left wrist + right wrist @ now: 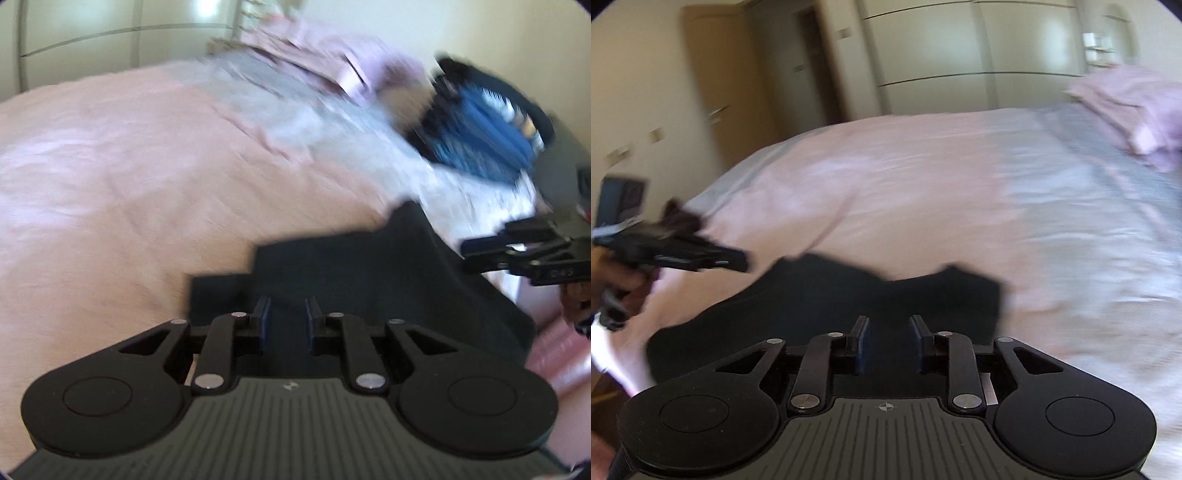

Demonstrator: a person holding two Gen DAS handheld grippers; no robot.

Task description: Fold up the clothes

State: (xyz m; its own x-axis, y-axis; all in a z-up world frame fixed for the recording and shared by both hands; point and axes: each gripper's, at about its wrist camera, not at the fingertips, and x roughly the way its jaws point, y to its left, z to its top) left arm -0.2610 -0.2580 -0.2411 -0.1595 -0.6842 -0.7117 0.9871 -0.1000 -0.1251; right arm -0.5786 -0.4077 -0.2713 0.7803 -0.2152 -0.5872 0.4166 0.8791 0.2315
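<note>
A dark garment [388,266] lies flat on a pink bed [110,177]. Above it, left hand-held gripper [287,317] and right hand-held gripper [888,341] hover, jaws parted, empty.

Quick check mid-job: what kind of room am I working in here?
Most likely a bedroom. The dark garment lies on a wide bed with a pale pink cover, lilac pillows sit at its far end, and tall cream wardrobe doors line the wall behind.

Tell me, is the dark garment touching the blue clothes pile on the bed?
Apart. In the left wrist view, pale bedcover shows between the dark garment and the blue clothes pile.
</note>
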